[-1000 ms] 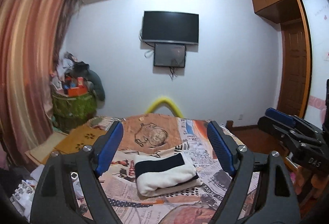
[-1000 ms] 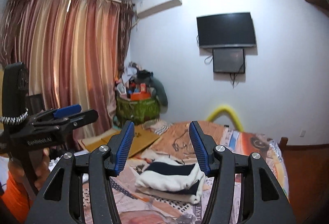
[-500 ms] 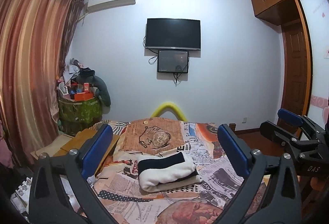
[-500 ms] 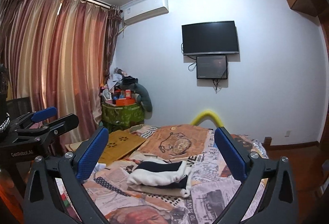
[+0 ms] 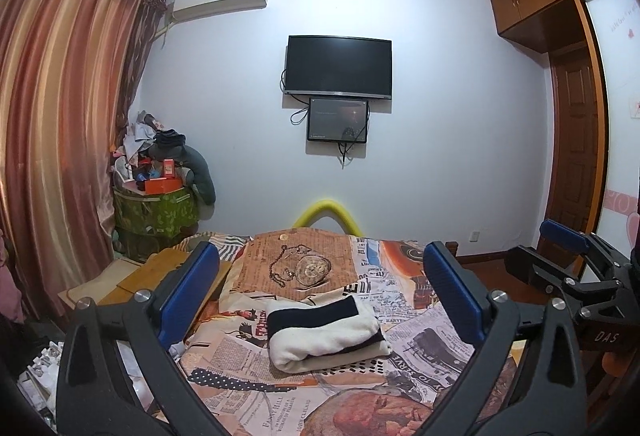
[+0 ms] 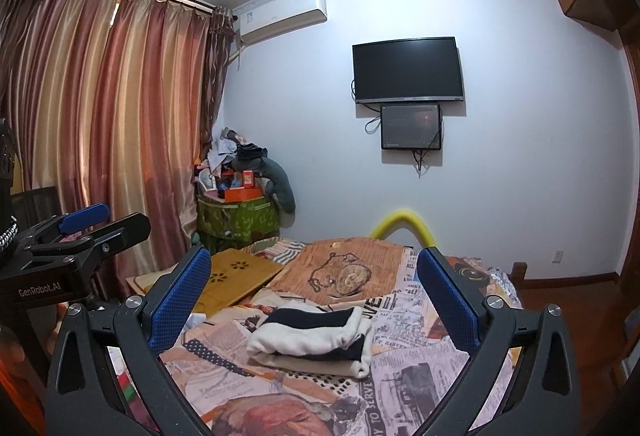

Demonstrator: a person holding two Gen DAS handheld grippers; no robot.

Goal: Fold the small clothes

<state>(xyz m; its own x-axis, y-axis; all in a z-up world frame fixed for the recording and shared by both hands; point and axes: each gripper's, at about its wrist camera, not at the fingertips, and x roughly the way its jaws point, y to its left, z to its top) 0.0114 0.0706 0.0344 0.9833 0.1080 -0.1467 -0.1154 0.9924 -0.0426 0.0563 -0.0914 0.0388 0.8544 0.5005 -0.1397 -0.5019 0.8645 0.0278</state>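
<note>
Mid-bed on the newsprint bedspread (image 5: 420, 320), folded garment (image 5: 324, 336) lying free, left gripper (image 5: 320, 296) and right gripper (image 6: 316, 296) both spread wide, empty, held above; risk: careless re-grab loosening loose top layers.

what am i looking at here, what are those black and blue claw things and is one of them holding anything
Those are two handheld grippers, one in each of a person's hands, each with a camera looking along its fingers. One picture is from the left gripper, the other from the right gripper. Both are open and hold nothing. On the bed with a newspaper-print cover lies a folded white and navy garment, already a neat bundle. Each gripper also shows at the edge of the other's picture.
</note>
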